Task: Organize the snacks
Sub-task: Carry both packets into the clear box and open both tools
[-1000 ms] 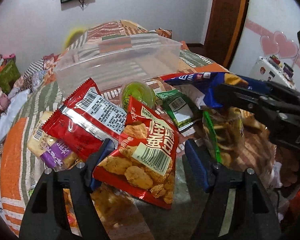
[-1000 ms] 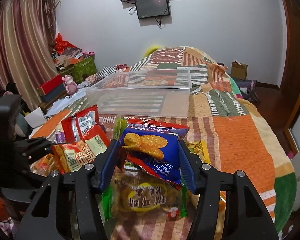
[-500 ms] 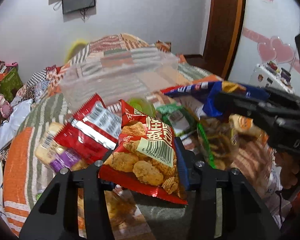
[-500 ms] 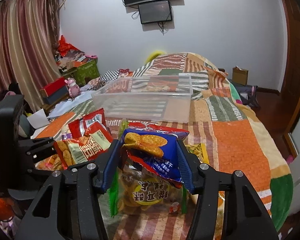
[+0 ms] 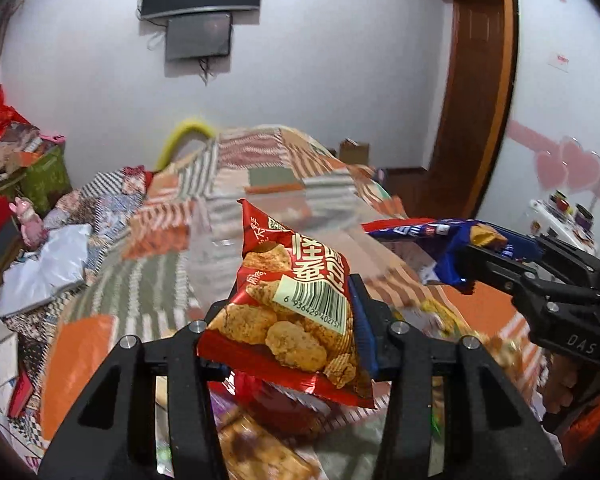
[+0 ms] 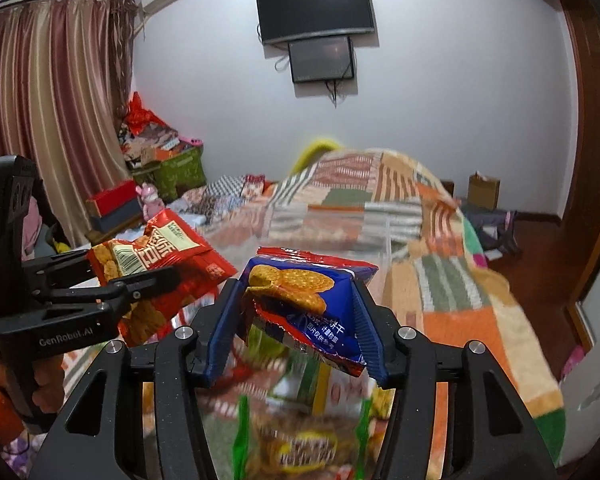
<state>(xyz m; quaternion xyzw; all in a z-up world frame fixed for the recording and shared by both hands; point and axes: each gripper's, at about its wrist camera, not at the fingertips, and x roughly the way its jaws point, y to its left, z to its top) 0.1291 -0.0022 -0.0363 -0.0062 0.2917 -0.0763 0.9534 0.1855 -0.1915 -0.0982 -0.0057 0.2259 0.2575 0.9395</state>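
surface: bed with patchwork blanket (image 6: 452,304) | on it: clear plastic bin (image 6: 340,228), blurred; loose snack packets (image 6: 300,440)

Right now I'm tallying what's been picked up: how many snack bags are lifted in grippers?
2. The red snack bag sits clamped in the left gripper; the blue cracker bag is clamped in the right gripper. More bags lie blurred below, not lifted.

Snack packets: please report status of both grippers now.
Left gripper shut on red snack packet. Right gripper shut on blue cracker packet. Both lifted above the bed; nothing blocking.
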